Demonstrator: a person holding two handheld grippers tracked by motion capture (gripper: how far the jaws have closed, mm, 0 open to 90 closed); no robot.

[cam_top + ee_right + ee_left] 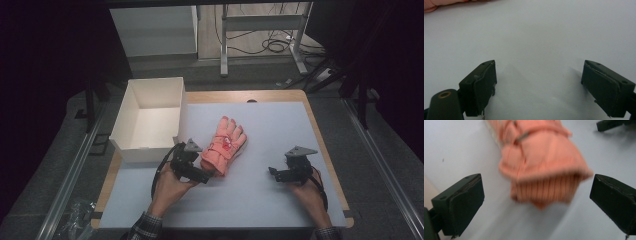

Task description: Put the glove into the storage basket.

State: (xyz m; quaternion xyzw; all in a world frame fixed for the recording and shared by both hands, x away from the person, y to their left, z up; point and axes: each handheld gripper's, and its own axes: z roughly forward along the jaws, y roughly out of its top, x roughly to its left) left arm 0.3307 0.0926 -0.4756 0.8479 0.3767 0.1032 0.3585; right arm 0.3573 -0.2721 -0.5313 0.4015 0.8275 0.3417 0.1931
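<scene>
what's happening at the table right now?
A person works a pink glove lying flat on the white table, fingers pointing away, beside an open white box. The left gripper sits at the glove's cuff, jaws wide to either side of it, not pressing. The right gripper is apart to the right, jaws open over bare table with nothing between them.

Table [320, 120] with white mat [280, 130]
A glove [225, 145] (orange) lies on it; a box [131, 107] sits at its left.
</scene>
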